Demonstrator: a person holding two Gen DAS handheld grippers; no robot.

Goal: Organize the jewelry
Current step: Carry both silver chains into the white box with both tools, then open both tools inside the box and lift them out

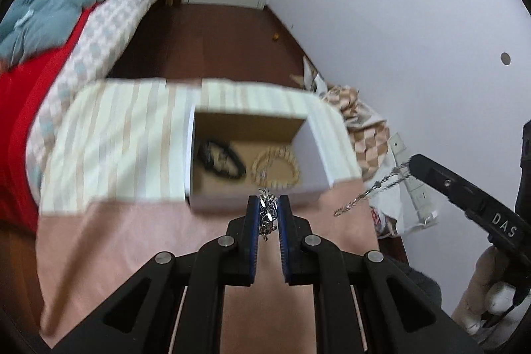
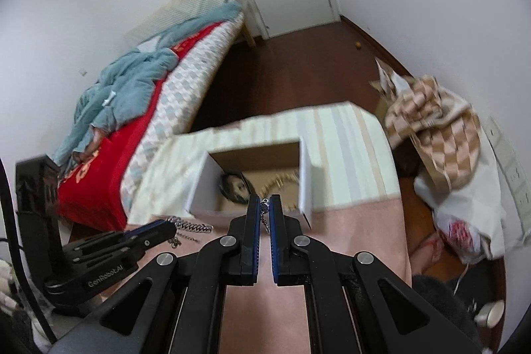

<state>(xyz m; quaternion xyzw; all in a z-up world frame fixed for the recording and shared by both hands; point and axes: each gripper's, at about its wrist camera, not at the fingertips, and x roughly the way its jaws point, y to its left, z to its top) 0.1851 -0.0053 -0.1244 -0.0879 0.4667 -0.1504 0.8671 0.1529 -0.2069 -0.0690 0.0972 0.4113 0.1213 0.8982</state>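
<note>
Holding a chunky silver chain (image 1: pixel 267 214) in your left gripper (image 1: pixel 268 204), a thin silver chain (image 2: pixel 264 218) in your right gripper (image 2: pixel 264 204); open white cardboard box (image 1: pixel 312 151) just ahead on pink cloth-covered table (image 1: pixel 132 238); brown floor (image 1: pixel 215 35) beyond.

Left tongs (image 1: pixel 268 211) were clamped nearly shut on a silver chain (image 1: pixel 268 216), pads (image 1: pixel 254 214) upright, pointing steeply down. Right tongs (image 2: pixel 264 208) were closed on a thin chain (image 2: pixel 264 218), also angled down, just beside the left tongs w/ tips apart.
</note>
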